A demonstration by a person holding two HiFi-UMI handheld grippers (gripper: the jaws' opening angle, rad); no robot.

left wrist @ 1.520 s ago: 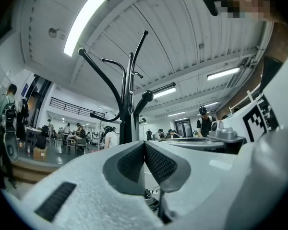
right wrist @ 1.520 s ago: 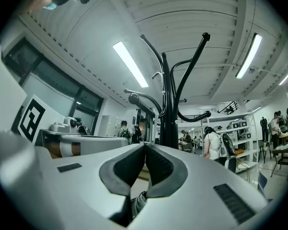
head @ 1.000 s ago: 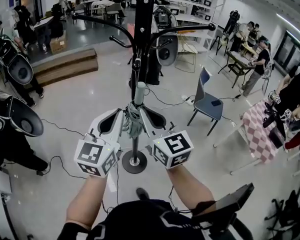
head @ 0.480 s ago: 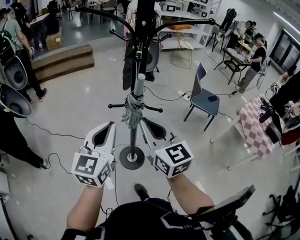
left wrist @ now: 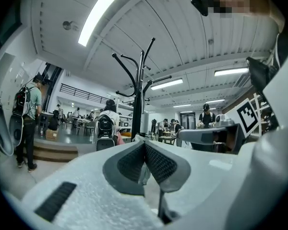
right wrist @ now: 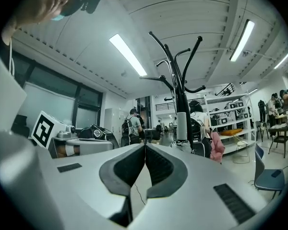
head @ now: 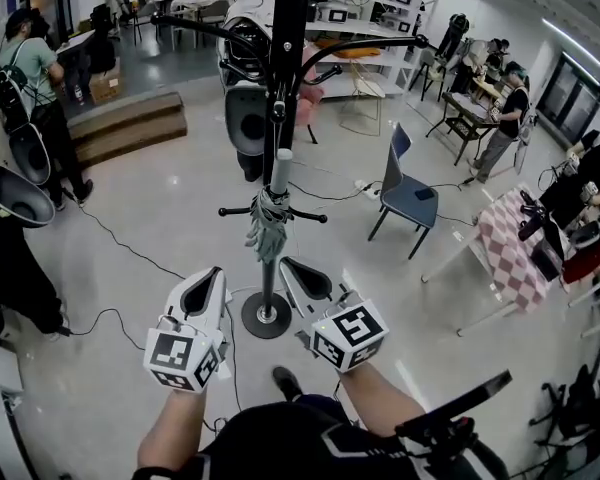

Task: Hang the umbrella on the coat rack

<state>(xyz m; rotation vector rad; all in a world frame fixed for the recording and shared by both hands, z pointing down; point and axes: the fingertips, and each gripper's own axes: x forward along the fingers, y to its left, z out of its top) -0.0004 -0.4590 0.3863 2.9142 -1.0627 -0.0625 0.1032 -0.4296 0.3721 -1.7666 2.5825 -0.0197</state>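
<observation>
A folded grey-green umbrella (head: pixel 267 223) with a pale grey handle (head: pixel 279 172) hangs against the pole of the black coat rack (head: pixel 286 58), by a low side peg. Nothing grips it. My left gripper (head: pixel 216 272) and right gripper (head: pixel 288 264) are below and in front of it, one on each side of the rack's round base (head: pixel 267 316). Both are shut and empty. In the left gripper view the left gripper (left wrist: pixel 144 143) has its jaw tips together, with the coat rack (left wrist: pixel 138 104) beyond. In the right gripper view the right gripper (right wrist: pixel 145 145) is the same, and the handle (right wrist: pixel 182 125) shows ahead.
A blue chair (head: pixel 410 194) stands to the right of the rack. A table with a checked cloth (head: pixel 513 253) is further right. Cables (head: pixel 130 248) run over the floor at left. People stand at the left edge (head: pixel 30 78) and behind the rack (head: pixel 245 98).
Both grippers have drawn back and down from the umbrella, which they flanked a second ago. The umbrella stays hanging on the rack. A person with a backpack has moved behind the rack.
</observation>
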